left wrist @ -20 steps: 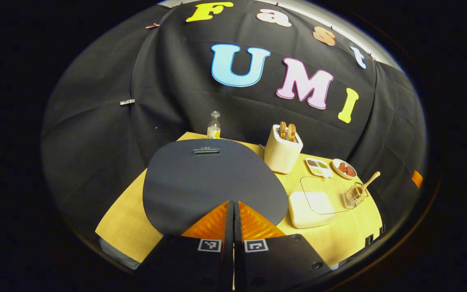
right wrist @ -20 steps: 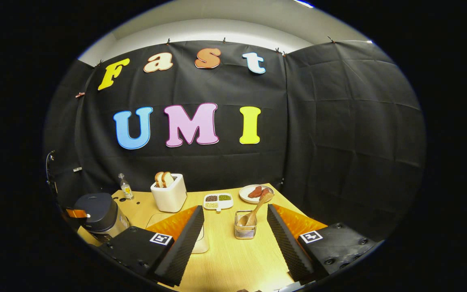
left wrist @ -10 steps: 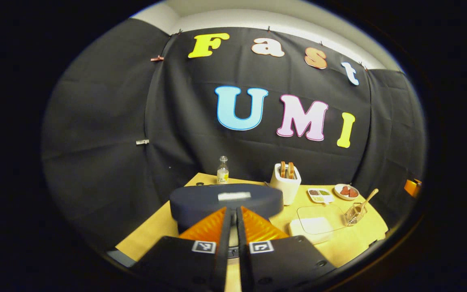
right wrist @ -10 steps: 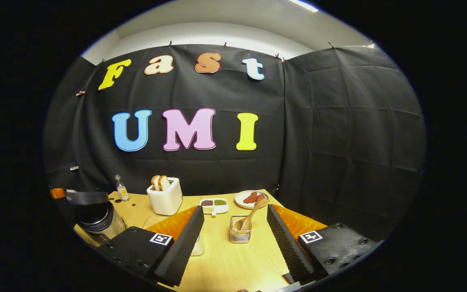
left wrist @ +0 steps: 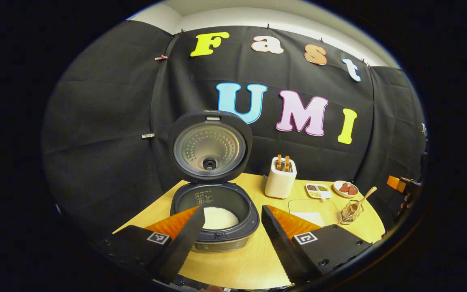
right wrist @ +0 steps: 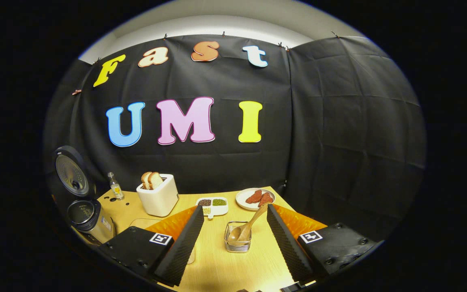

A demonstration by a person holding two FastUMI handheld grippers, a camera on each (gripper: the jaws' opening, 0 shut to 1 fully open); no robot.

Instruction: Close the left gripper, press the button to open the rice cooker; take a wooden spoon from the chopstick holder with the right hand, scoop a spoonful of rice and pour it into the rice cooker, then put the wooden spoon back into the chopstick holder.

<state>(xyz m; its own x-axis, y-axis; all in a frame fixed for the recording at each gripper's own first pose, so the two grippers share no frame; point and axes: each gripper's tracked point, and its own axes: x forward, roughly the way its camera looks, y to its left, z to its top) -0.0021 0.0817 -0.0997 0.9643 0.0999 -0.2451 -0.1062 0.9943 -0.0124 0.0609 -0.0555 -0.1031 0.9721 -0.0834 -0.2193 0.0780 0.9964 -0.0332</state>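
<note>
The rice cooker (left wrist: 213, 215) stands open on the worktop (left wrist: 249, 263), its lid (left wrist: 210, 147) tipped upright at the back and white rice (left wrist: 219, 217) lying in the pot, so the button step looks done. The left hand-held gripper (left wrist: 227, 235) hangs just in front of it with its fingers spread and nothing between them. The right hand-held gripper (right wrist: 233, 239) is likewise open and empty, lined up on the wire chopstick holder (right wrist: 237, 242), which sits between its fingers but apart from them. The wooden spoon (right wrist: 248, 226) rests there bowl down, its handle leaning up to the right. It should be light, stiff and fairly smooth; a grip across the bare upper handle, well above the wire rim, seems safest, since the light holder may tip or lift along.
</note>
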